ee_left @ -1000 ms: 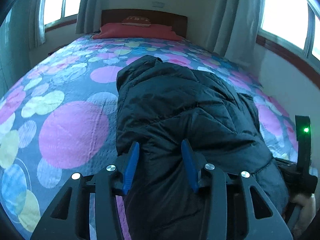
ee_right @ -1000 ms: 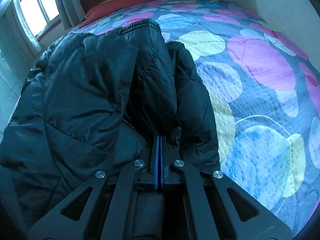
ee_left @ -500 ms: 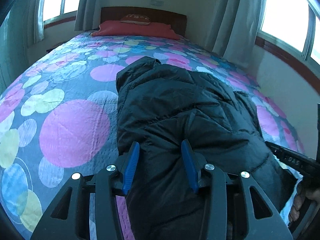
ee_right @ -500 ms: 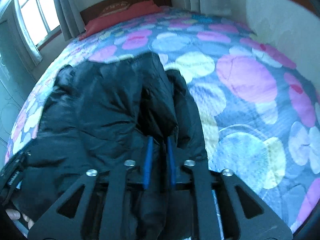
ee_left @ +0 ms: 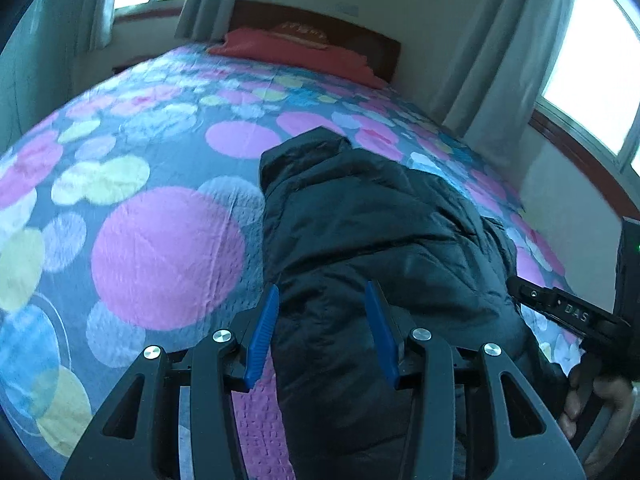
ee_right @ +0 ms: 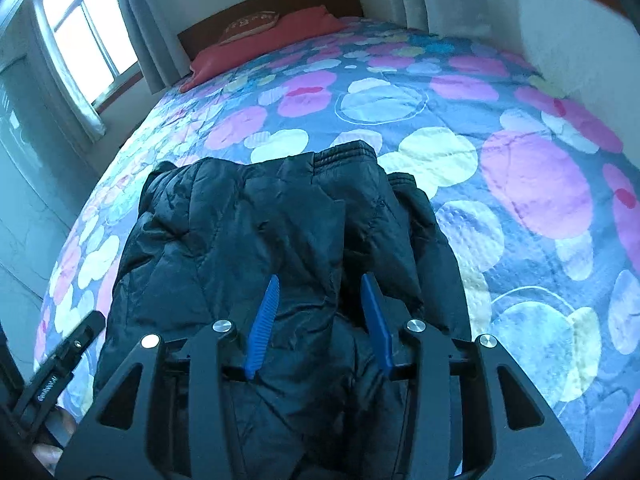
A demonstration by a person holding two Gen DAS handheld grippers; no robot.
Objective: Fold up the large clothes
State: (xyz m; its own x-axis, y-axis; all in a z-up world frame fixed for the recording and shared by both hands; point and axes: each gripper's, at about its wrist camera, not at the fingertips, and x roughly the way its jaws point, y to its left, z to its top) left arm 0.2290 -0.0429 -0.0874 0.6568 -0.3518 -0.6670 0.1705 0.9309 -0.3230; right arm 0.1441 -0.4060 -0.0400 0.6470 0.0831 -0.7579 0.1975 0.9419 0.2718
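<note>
Opening above the puffy black quilted jacket (ee_right: 280, 240), right gripper (ee_right: 320, 320) holds nothing between its jaws; left gripper (ee_left: 322, 332), jaws apart, likewise; springy padding may unfold.

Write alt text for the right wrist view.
A black puffer jacket lies folded on a bed with a circle-patterned cover. The right tool hangs above it, blue fingers opening with nothing gripped. A red pillow rests by the headboard.

A black jacket (ee_left: 376, 232) lies on the circle-print bedspread (ee_left: 160, 248). The left gripper (ee_left: 322, 328) hangs over its near end, blue pads apart, not pressing the fabric. The right gripper (ee_left: 560, 308) shows at the right edge, a hand (ee_left: 600, 404) holding it. A red pillow (ee_left: 296, 50) lies by the headboard (ee_left: 320, 26).
</note>
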